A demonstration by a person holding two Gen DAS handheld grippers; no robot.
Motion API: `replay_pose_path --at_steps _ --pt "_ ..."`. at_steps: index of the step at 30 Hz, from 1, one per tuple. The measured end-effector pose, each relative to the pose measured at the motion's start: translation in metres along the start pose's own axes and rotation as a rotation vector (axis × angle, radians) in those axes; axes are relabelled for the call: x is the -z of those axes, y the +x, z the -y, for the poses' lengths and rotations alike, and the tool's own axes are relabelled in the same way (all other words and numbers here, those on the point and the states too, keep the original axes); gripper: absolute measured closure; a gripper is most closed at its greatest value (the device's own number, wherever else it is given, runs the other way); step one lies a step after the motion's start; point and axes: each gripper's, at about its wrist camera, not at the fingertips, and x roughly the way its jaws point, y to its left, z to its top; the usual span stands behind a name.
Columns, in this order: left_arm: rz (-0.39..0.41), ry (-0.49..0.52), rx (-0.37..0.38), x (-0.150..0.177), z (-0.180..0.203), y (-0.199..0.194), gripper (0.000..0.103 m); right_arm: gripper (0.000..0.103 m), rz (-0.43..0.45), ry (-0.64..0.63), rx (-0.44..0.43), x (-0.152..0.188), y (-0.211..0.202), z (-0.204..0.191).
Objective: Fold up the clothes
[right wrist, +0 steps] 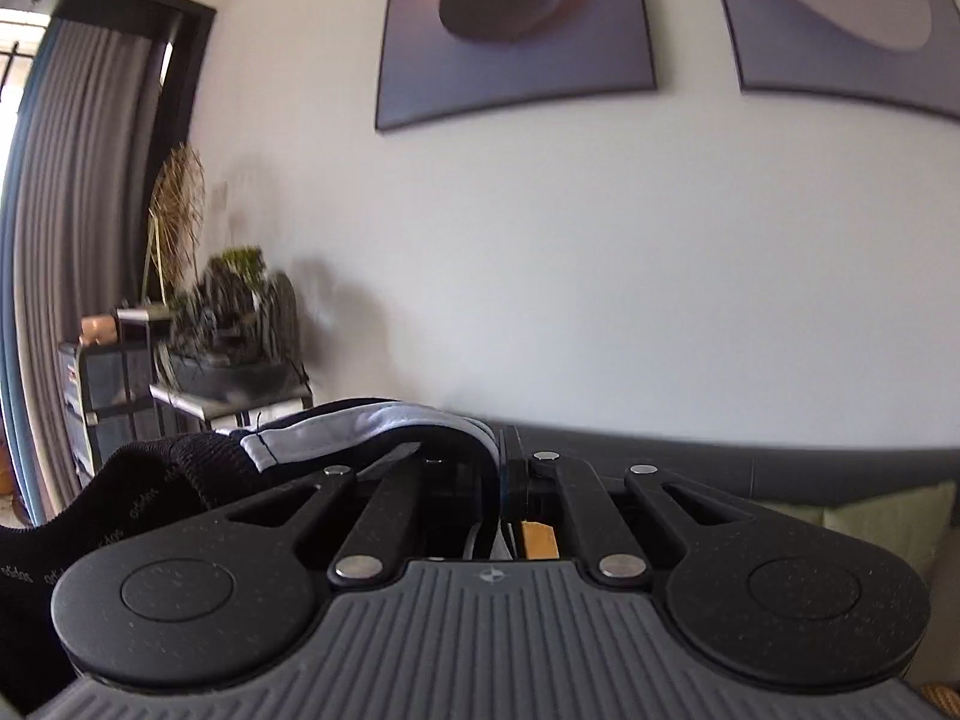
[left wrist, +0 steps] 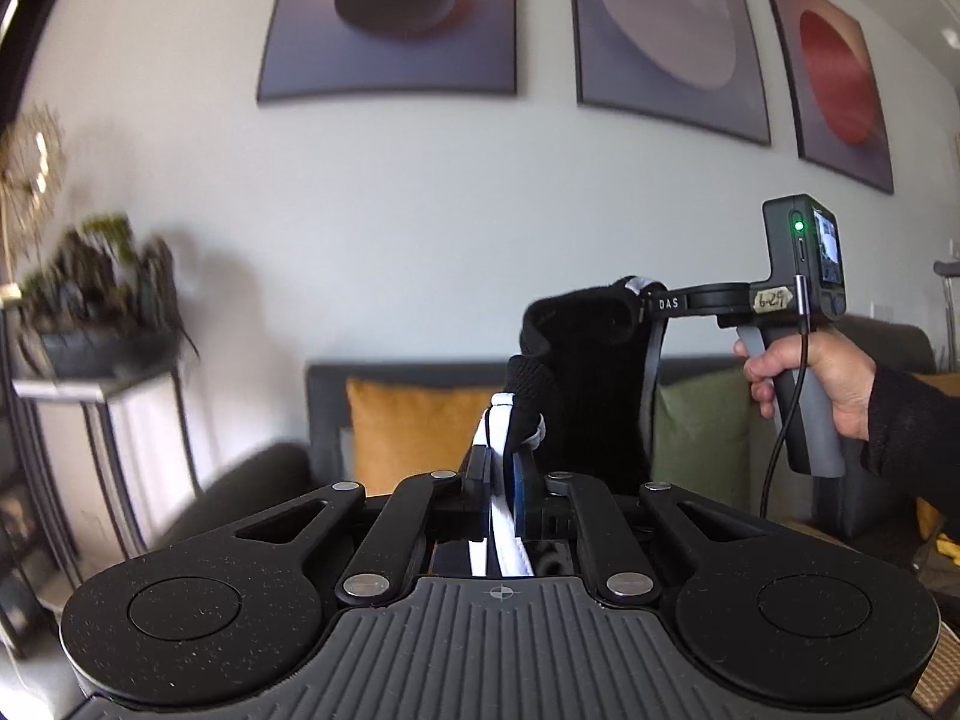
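Observation:
A black garment with white trim (left wrist: 582, 372) hangs in the air between both grippers. My left gripper (left wrist: 501, 480) is shut on its white-edged hem, which runs down between the pads. The right gripper (left wrist: 645, 300) shows in the left wrist view, held by a hand (left wrist: 822, 384) at the right, and pinches the garment's upper corner. In the right wrist view the right gripper (right wrist: 501, 474) is shut on the same black garment (right wrist: 168, 486), whose fabric with a small repeated logo drapes away to the left.
A dark sofa (left wrist: 324, 384) stands ahead with an orange cushion (left wrist: 414, 426) and a green cushion (left wrist: 702, 426). A side table with a plant (left wrist: 102, 312) is at the left. Framed pictures (left wrist: 390, 18) hang on the white wall.

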Motion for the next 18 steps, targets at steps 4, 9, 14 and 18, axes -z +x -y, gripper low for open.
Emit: replay_pose_path --at_steps 4,9,14,18 --pt "-0.125 -0.042 0.086 0.055 0.017 0.056 0.1 0.097 -0.126 0.004 0.049 0.065 0.025 0.044" --pt "-0.26 -0.078 0.223 0.119 0.06 0.125 0.1 0.097 -0.308 0.04 0.174 0.168 0.047 0.111" --pt "-0.419 -0.102 0.348 0.185 0.111 0.185 0.101 0.097 -0.507 0.129 0.294 0.27 0.052 0.179" --pt "-0.543 -0.088 0.387 0.235 0.14 0.215 0.102 0.096 -0.61 0.174 0.355 0.328 0.043 0.205"
